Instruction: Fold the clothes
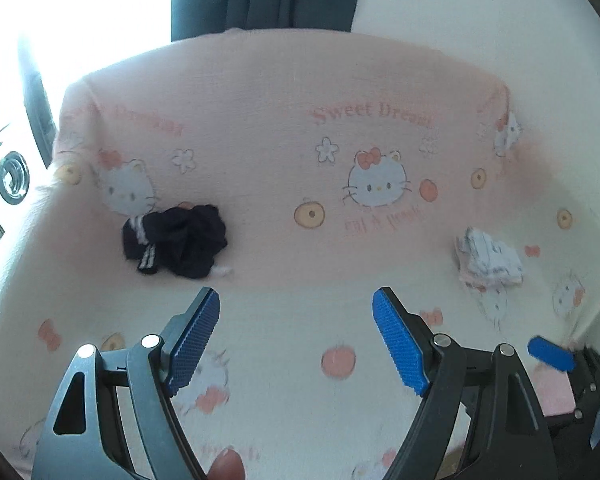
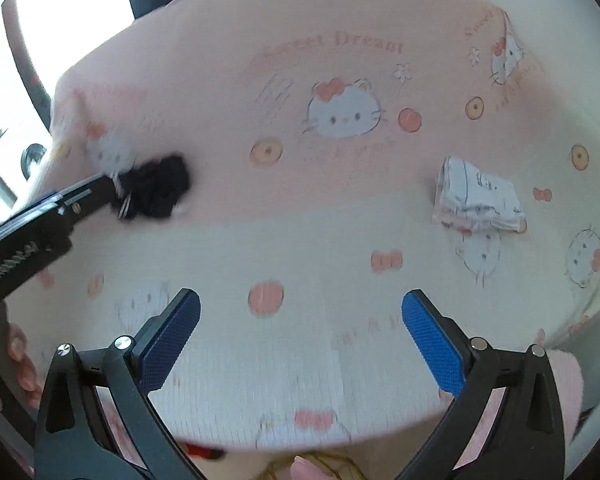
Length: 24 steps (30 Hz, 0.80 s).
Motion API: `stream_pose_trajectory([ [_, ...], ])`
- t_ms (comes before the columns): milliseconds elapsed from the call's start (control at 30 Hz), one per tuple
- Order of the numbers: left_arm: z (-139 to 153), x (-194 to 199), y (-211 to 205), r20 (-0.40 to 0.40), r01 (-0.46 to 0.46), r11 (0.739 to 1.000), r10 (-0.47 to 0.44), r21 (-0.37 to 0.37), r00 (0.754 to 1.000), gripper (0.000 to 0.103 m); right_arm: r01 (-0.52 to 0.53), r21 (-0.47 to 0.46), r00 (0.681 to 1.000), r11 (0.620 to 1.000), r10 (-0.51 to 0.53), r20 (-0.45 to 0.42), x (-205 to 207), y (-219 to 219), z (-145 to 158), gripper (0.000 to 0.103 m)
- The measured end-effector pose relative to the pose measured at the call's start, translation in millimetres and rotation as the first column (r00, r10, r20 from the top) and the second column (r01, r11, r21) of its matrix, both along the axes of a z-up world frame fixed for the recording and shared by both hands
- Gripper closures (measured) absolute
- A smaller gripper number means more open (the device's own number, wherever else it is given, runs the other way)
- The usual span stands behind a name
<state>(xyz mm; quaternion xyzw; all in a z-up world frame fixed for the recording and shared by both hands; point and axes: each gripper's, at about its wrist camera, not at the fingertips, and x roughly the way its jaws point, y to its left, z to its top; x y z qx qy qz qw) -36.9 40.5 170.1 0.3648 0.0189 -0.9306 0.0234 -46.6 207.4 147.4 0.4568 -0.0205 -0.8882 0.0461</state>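
Crumpled on the pink cartoon-print sheet (image 1: 260, 92): dark garment with white stripes (image 1: 176, 240), far left, well apart from small folded pale cloth (image 1: 488, 258) at right. Left tool (image 1: 296, 336) and right tool (image 2: 300, 340), both spread wide and empty, poised over bare sheet near the front edge. Next, probably: reach for the dark heap, pinch two separate edges rather than the bunched middle, lift and shake flat before any fold. Risk: grabbing several layers at once, given the tangle.
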Motion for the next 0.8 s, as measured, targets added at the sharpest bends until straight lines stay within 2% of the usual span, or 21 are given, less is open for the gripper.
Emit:
stream_pose_trajectory([
  [133, 4, 57, -3, -0.031, 0.01, 1.0, -0.01, -0.002, 0.999, 0.022, -0.013, 0.07, 0.999, 0.997, 0.016, -0.038, 40, -2, 10, 0.001],
  [333, -8, 111, -8, -0.005, -0.044, 0.998, 0.044, 0.043, 0.999, 0.022, 0.003, 0.052, 0.999, 0.999, 0.0, -0.053, 89, 12, 23, 0.001],
  [467, -25, 126, -8, 0.027, -0.071, 0.994, 0.068, 0.084, 0.997, 0.022, -0.036, 0.076, 0.997, 0.996, 0.041, -0.072, 111, 10, 30, 0.001],
  [600, -39, 128, -4, 0.058, -0.043, 0.993, 0.037, 0.11, 0.998, 0.022, -0.049, 0.08, 0.997, 0.996, 0.053, -0.057, 116, 6, 24, 0.001],
  [800, -46, 126, -3, 0.057, -0.012, 0.991, 0.004, 0.135, 0.998, 0.022, -0.028, 0.1, 0.998, 0.995, 0.033, -0.051, 114, 11, 22, 0.001],
])
